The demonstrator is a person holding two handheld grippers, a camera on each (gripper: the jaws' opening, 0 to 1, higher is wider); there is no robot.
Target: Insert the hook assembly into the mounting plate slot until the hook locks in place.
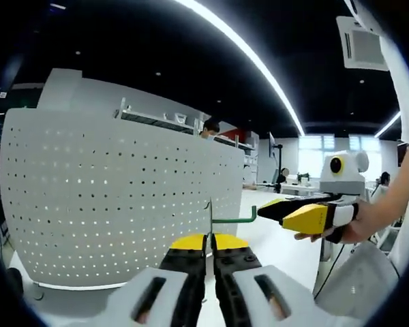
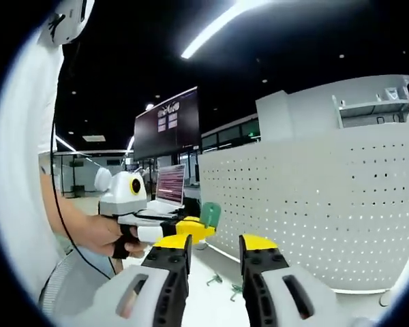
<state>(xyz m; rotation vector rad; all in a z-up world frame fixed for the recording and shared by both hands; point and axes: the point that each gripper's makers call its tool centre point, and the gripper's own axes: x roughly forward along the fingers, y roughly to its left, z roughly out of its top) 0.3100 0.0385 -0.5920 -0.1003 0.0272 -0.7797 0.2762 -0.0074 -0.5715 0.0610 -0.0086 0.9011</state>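
Left gripper (image 1: 209, 240) clamped narrow on green hook (image 1: 226, 219) before white perforated mounting plate (image 1: 116, 197). Right gripper (image 2: 215, 246) spread wide, holding nothing. More green hooks (image 2: 215, 278) lying on table (image 2: 211, 300).

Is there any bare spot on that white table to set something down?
Yes: the white tabletop right of the white perforated pegboard. In the right gripper view, small green metal hooks lie on the table before the pegboard, so it is busier there.
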